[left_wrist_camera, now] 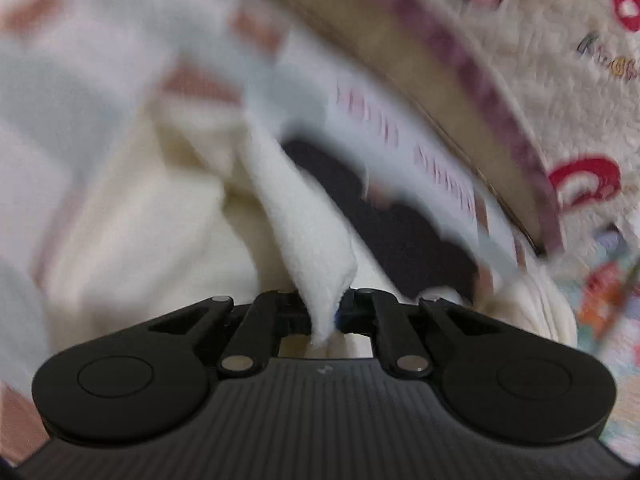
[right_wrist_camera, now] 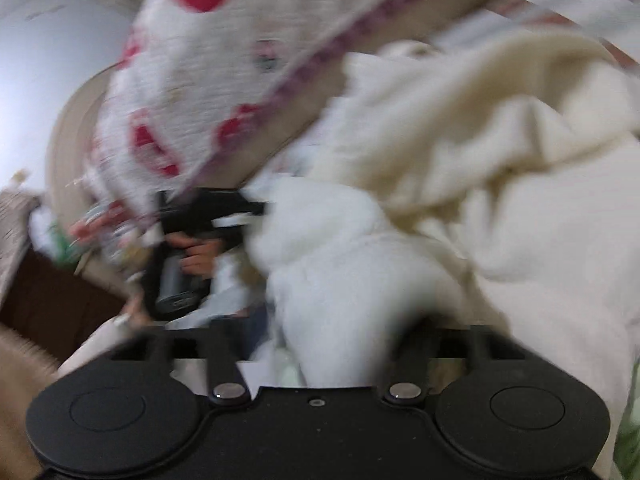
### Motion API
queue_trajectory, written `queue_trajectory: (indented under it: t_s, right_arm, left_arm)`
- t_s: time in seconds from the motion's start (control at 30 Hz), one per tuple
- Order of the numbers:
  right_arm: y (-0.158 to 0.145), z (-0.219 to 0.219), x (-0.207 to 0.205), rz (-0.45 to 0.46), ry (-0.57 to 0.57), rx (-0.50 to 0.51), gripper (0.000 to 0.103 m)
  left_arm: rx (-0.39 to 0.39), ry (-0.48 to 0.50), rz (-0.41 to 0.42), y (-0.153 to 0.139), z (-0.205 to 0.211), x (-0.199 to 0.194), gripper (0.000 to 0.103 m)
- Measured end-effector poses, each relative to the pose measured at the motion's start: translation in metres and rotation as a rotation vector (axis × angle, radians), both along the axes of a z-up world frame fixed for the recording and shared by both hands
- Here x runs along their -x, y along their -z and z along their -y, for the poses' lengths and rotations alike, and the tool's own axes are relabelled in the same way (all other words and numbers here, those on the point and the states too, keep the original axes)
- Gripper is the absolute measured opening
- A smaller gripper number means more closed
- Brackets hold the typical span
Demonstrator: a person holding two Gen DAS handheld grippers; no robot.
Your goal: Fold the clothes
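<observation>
A cream fleece garment point(left_wrist_camera: 132, 216) lies bunched across the left wrist view. My left gripper point(left_wrist_camera: 325, 314) is shut on a narrow fold of it, which rises between the fingers. In the right wrist view the same garment point(right_wrist_camera: 500, 184) is heaped on the right, and a white fleecy part point(right_wrist_camera: 340, 280) runs down between the spread jaws of my right gripper point(right_wrist_camera: 338, 336). Cloth hides its fingertips, and they stand wide apart without a visible pinch. Farther off, a hand point(right_wrist_camera: 196, 258) holds the left gripper point(right_wrist_camera: 256, 210), which is clamped on the edge of the white cloth.
A pale blanket with red figures and a purple border point(right_wrist_camera: 192, 92) hangs at the upper left and shows again as blanket point(left_wrist_camera: 580, 128). A dark cloth point(left_wrist_camera: 400, 224) lies behind the held fold. Striped bedding point(left_wrist_camera: 120, 40) is underneath. A brown box point(right_wrist_camera: 52, 312) stands at lower left.
</observation>
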State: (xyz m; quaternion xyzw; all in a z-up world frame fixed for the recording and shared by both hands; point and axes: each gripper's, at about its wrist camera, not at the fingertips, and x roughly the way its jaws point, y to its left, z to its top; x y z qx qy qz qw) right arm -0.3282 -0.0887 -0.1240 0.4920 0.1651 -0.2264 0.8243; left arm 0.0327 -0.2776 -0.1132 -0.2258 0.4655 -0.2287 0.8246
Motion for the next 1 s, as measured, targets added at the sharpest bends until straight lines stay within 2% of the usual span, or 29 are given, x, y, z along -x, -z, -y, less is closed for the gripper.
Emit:
queue_trajectory:
  t_s: [0.03,0.07,0.1,0.13,0.17,0.27,0.37,0.43,0.5,0.57,0.63,0.7,0.77,0.87,0.93,1.0]
  right_arm:
    - [0.006,0.003,-0.006,-0.001,0.009,-0.022,0.067]
    - [0.01,0.006,-0.012,-0.001,0.016,-0.035,0.062]
    - [0.007,0.009,-0.018,0.007,0.011,-0.015,0.035]
    - [0.001,0.012,-0.023,0.025,-0.001,0.014,0.017]
    - [-0.01,0.016,-0.028,0.058,-0.021,0.033,0.009]
    - [-0.058,0.037,-0.04,0.155,-0.033,0.115,0.009]
    - [-0.129,0.054,-0.047,0.252,-0.01,0.228,0.009]
    - [-0.192,0.034,-0.048,0.33,-0.014,0.415,0.009]
    - [-0.235,0.004,-0.047,0.39,-0.052,0.588,0.009]
    - [-0.249,-0.012,-0.056,0.454,-0.09,0.612,0.008]
    - [-0.244,-0.025,-0.067,0.477,-0.17,0.595,0.008]
    - [-0.227,-0.036,-0.08,0.428,-0.254,0.566,0.008]
    - [-0.195,-0.039,-0.102,0.361,-0.333,0.473,0.008]
    - [-0.13,-0.039,-0.139,0.228,-0.436,0.271,0.009]
    - [-0.093,-0.039,-0.165,0.136,-0.497,0.174,0.009]
    - [-0.064,-0.046,-0.19,0.063,-0.589,0.125,0.009]
  left_arm:
    - [-0.001,-0.006,0.052,-0.014,-0.001,-0.001,0.007]
    - [-0.014,-0.015,0.08,-0.028,-0.002,-0.004,0.007]
    - [-0.026,-0.024,0.089,-0.041,-0.004,-0.01,0.007]
    - [-0.042,-0.036,0.085,-0.052,-0.006,-0.019,0.007]
    - [-0.06,-0.042,0.091,-0.064,-0.008,-0.028,0.007]
    - [-0.099,-0.038,0.148,-0.102,-0.013,-0.058,0.007]
    - [-0.106,-0.041,0.208,-0.149,-0.022,-0.086,0.007]
    - [-0.048,-0.05,0.314,-0.196,-0.034,-0.088,0.007]
    - [0.02,-0.06,0.432,-0.246,-0.047,-0.087,0.007]
    - [0.055,-0.096,0.56,-0.286,-0.07,-0.071,0.007]
    - [0.08,-0.15,0.625,-0.304,-0.109,-0.053,0.007]
    - [0.061,-0.198,0.616,-0.298,-0.148,-0.04,0.007]
    - [-0.005,-0.239,0.504,-0.261,-0.188,-0.035,0.007]
    - [-0.192,-0.293,0.238,-0.162,-0.238,-0.032,0.007]
    - [-0.306,-0.332,0.064,-0.095,-0.263,-0.028,0.007]
    - [-0.309,-0.389,-0.083,-0.046,-0.286,-0.023,0.007]
